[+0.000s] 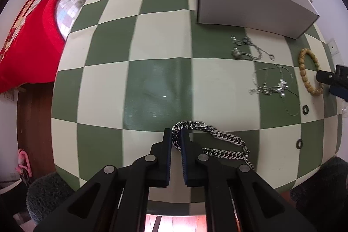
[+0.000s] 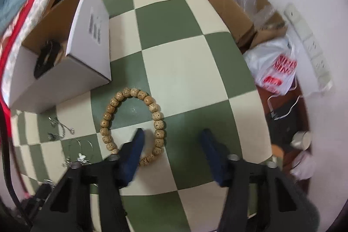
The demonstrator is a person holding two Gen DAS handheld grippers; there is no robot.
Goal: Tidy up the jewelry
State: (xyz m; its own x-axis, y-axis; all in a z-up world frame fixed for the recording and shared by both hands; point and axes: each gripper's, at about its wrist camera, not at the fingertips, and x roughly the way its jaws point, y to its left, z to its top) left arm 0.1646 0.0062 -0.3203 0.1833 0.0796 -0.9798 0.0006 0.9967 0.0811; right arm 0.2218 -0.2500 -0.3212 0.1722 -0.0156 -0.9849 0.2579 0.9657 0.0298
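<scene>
My left gripper (image 1: 176, 134) is shut on one end of a heavy silver curb chain (image 1: 219, 140), which trails right across the checked table. Thin silver necklaces (image 1: 270, 82) and a second tangle (image 1: 248, 49) lie further right. A tan bead bracelet (image 1: 308, 72) (image 2: 132, 123) lies by the table's right side. My right gripper (image 2: 173, 134) is open; its left finger (image 2: 136, 145) rests inside the bracelet's loop. An open white cardboard box (image 1: 250, 10) (image 2: 63, 71) stands at the back with a dark item (image 2: 46, 60) inside.
Two small dark rings (image 1: 305, 109) (image 1: 299, 143) lie near the table's right edge. A red blanket (image 1: 32, 36) is at the left. Cardboard boxes (image 2: 237, 14), a plastic bag (image 2: 276, 66) and a power strip (image 2: 308, 45) crowd the floor to the right.
</scene>
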